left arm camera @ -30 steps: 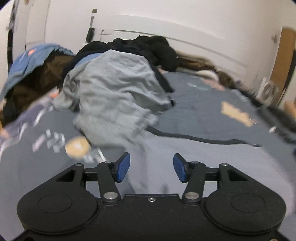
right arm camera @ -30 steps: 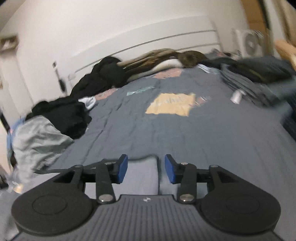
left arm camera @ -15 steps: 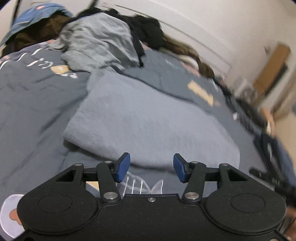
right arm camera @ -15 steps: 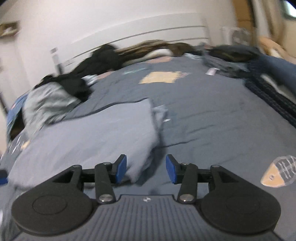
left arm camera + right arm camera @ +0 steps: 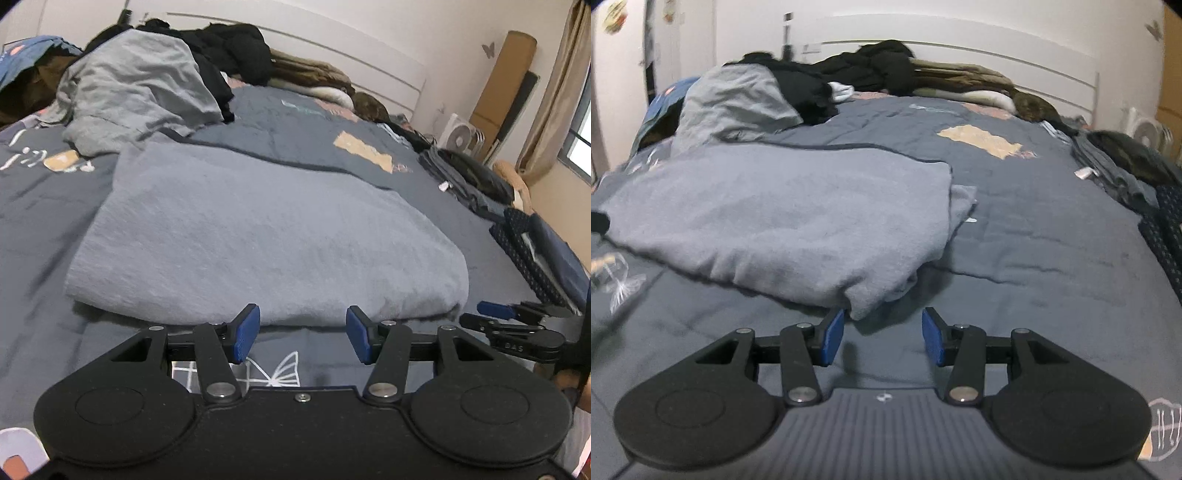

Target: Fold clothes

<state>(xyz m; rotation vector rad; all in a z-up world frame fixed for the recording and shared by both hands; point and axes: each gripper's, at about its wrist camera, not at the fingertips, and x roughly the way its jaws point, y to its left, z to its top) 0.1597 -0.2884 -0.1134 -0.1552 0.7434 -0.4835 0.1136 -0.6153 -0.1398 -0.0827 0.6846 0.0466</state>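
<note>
— What is seen from the left wrist?
— Dark-blue bedding (image 5: 317,122) is spread over a bed set against a white headboard (image 5: 369,55). A folded grey garment (image 5: 258,236) is laid flat on it. The left gripper (image 5: 302,335) is held just short of the garment's near edge; its fingers (image 5: 244,334) are parted, with nothing held between them. A heap of clothes (image 5: 140,85) is piled at the far left, and a fan (image 5: 461,138) is stood by the wall.
— And from the right wrist?
— The same garment (image 5: 783,218) is seen left of centre, its near right corner just ahead of the right gripper (image 5: 882,336). Those fingers (image 5: 831,339) are likewise kept apart and empty. The left pad is almost touched by the corner; contact cannot be told.
</note>
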